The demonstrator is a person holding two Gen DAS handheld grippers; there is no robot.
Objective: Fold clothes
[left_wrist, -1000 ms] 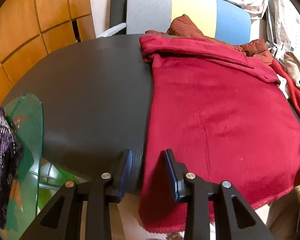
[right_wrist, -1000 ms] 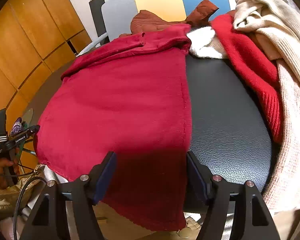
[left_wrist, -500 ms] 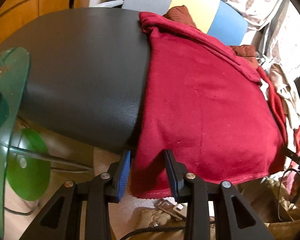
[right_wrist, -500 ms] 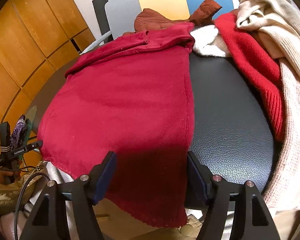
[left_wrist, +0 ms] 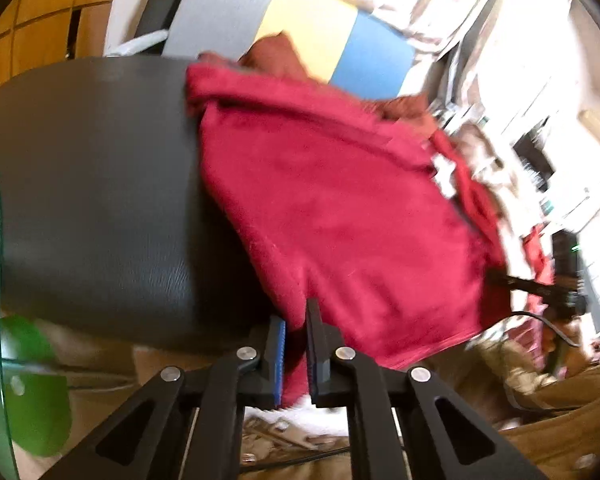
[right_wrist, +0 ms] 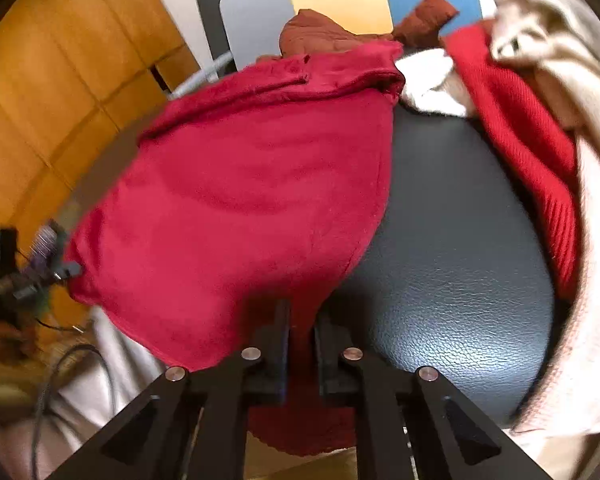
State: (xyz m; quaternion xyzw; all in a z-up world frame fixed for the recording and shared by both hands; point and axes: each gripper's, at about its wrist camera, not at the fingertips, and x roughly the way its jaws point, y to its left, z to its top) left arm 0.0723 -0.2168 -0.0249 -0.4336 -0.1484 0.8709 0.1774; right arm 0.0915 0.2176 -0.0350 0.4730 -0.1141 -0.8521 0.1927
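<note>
Surface: black leather-grain counter (left_wrist: 92,184), rounded edge. On it, dark red garment (left_wrist: 332,208) spread from centre toward 12 o'clock, hem overhanging at 6. Left hand-held gripper (left_wrist: 296,344) pinched on one hem corner; right hand-held gripper (right_wrist: 302,344) closing on the other corner, cloth between its jaws. Clothes heap (right_wrist: 540,92) at 2 o'clock. Room: grey-yellow-blue chair back (left_wrist: 300,28), wooden panelling (right_wrist: 60,80). No legible writing.
</note>
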